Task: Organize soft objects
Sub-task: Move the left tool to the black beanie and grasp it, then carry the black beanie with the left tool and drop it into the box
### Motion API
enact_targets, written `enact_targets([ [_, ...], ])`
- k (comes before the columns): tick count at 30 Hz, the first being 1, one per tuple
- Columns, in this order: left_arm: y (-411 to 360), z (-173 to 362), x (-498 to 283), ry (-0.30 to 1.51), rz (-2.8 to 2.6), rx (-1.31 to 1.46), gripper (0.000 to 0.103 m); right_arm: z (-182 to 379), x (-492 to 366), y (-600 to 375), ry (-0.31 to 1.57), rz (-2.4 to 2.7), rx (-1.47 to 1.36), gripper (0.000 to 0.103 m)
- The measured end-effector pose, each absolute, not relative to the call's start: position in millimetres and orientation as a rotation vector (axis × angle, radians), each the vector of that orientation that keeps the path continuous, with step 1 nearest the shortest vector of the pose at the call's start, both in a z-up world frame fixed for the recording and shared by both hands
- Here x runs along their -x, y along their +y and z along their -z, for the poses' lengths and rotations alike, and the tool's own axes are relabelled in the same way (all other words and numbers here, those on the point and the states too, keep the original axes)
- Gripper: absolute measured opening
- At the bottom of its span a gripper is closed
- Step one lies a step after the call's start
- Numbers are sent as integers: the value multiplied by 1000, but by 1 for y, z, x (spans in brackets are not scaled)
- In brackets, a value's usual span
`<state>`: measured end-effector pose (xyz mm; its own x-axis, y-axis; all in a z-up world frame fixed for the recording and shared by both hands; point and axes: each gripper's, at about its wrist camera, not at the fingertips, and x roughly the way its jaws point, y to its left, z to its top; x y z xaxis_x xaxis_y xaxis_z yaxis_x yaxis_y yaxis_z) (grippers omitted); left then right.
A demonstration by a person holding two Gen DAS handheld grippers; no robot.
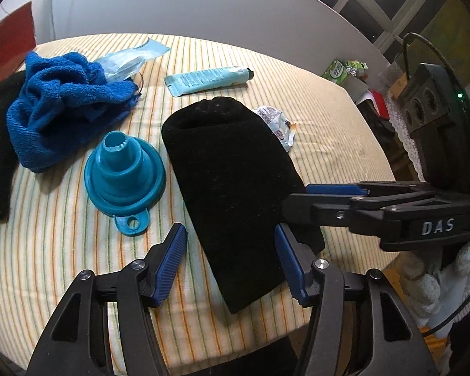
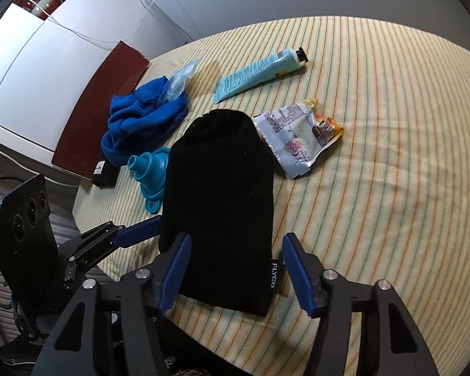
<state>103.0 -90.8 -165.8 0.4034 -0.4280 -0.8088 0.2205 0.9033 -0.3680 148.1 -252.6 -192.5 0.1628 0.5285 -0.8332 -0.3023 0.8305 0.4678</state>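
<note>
A: Where does the black pouch [image 2: 222, 200] lie?

B: Flat on the striped table [image 2: 391, 188], its near end between the blue pads of both tools, with a teal funnel [image 1: 125, 175] just beside it and a snack wrapper [image 2: 300, 138] at its far corner.

A: And the grip?

B: The left hand-held gripper [image 1: 232, 266] and the right hand-held gripper [image 2: 236, 271] each stand partly spread around the pouch; pads not pressing. A blue towel [image 1: 62, 106] sits apart.
</note>
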Motion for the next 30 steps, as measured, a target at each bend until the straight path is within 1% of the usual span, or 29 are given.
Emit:
enact_targets([
  [1, -91, 166, -103, 1080, 414, 213, 51, 194, -148, -251, 1281, -602, -211, 49],
  [3, -92, 166, -103, 1082, 418, 213, 47, 195, -148, -249, 1279, -609, -211, 45],
  [4, -92, 166, -103, 1079, 420, 211, 45, 195, -148, -249, 1284, -617, -219, 37],
  [5, -93, 166, -103, 1077, 424, 208, 43, 196, -148, -249, 1293, -625, -230, 33],
  [6, -94, 165, -102, 1074, 429, 202, 41, 196, -147, -247, 1293, -618, -228, 33],
  [10, -96, 162, -100, 1059, 433, 188, 39, 195, -145, -246, 1285, -615, -232, 31],
  [11, -96, 162, -100, 1056, 433, 188, 39, 194, -144, -248, 1282, -613, -236, 29],
  [17, -92, 148, -93, 1020, 444, 185, 38, 181, -133, -249, 1253, -612, -226, 28],
  [24, -83, 120, -83, 943, 448, 177, 38, 148, -120, -246, 1184, -616, -198, 28],
  [30, -57, 90, -79, 872, 431, 186, 38, 112, -120, -227, 1121, -660, -175, 28],
])
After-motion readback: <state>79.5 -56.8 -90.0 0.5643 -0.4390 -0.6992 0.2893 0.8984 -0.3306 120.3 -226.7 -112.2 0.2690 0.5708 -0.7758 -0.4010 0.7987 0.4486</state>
